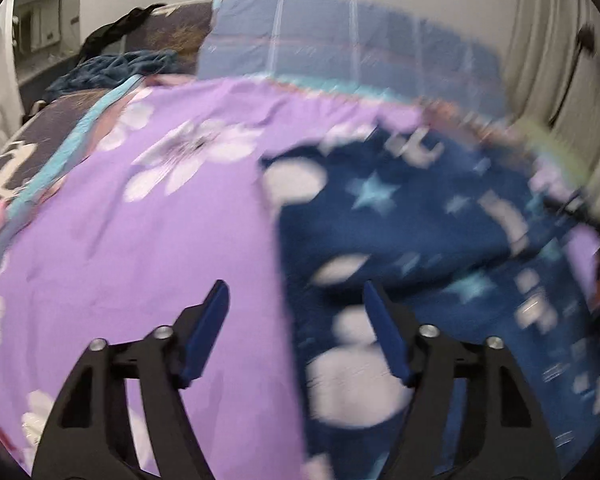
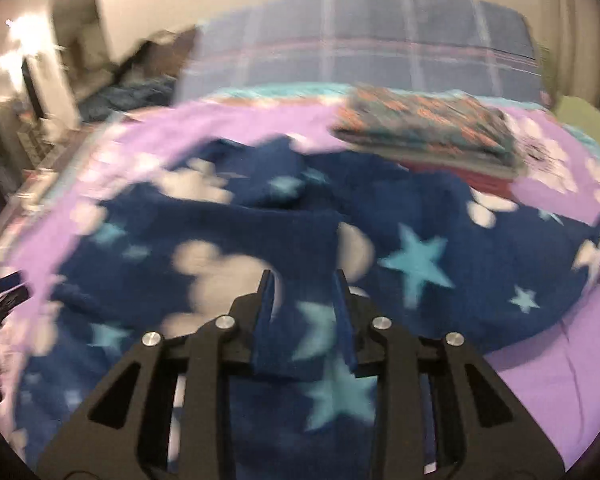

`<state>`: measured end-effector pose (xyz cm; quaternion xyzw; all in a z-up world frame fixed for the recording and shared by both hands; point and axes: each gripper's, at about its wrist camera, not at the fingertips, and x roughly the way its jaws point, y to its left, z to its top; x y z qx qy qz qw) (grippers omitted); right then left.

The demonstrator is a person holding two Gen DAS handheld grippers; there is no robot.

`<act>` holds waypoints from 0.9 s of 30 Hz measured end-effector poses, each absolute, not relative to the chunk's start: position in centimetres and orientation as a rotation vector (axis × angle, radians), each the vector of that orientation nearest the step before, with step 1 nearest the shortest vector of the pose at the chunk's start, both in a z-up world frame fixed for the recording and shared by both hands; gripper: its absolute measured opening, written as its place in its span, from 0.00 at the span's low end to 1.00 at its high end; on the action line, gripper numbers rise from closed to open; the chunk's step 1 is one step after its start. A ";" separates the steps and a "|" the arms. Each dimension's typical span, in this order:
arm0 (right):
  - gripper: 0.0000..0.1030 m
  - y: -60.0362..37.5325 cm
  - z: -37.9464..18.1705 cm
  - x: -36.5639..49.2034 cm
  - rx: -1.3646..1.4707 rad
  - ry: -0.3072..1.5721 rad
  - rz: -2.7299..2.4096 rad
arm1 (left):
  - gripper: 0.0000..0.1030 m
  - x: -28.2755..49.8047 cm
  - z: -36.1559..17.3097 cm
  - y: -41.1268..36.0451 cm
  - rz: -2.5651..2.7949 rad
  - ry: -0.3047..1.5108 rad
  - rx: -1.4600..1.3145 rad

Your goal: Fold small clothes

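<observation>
A dark blue fleece garment (image 2: 420,240) with light blue stars and white shapes lies rumpled on a purple flowered bedsheet (image 1: 140,240). In the left wrist view the garment (image 1: 440,240) fills the right half. My left gripper (image 1: 296,292) is open and empty, above the garment's left edge. My right gripper (image 2: 304,276) hangs over the middle of the garment with its jaws partly apart; the frame is blurred and I cannot tell whether cloth is between them.
A stack of folded patterned clothes (image 2: 428,128) lies on the sheet behind the garment. A blue plaid pillow (image 2: 360,44) lies at the wall. Dark clothes (image 1: 116,64) are piled at the far left. A curtain (image 1: 548,72) hangs at the right.
</observation>
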<state>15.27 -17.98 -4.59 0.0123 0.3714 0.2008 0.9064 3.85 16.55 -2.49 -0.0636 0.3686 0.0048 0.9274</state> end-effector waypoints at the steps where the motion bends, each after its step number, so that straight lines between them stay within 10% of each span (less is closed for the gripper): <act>1: 0.31 -17.2 -4.3 14.9 0.032 0.768 0.471 | 0.66 4.4 -1.9 15.9 -0.021 0.730 -0.133; 7: 0.49 -14.8 -10.5 16.7 0.019 0.962 0.462 | 0.66 11.2 -6.8 10.3 -0.076 0.846 -0.039; 14: 0.49 -15.6 -10.5 16.0 0.018 0.938 0.475 | 0.71 12.3 -9.2 7.9 0.020 0.889 0.103; 17: 0.33 -18.6 -8.2 15.4 0.135 0.899 0.410 | 0.71 12.1 -9.1 8.1 0.011 0.885 0.087; 21: 0.61 -27.1 -4.4 16.4 0.224 0.743 0.057 | 0.71 11.9 -9.1 7.5 0.028 0.873 0.121; 27: 0.63 -40.6 -5.2 21.1 0.614 0.844 -0.323 | 0.71 11.7 -9.0 7.8 0.023 0.869 0.107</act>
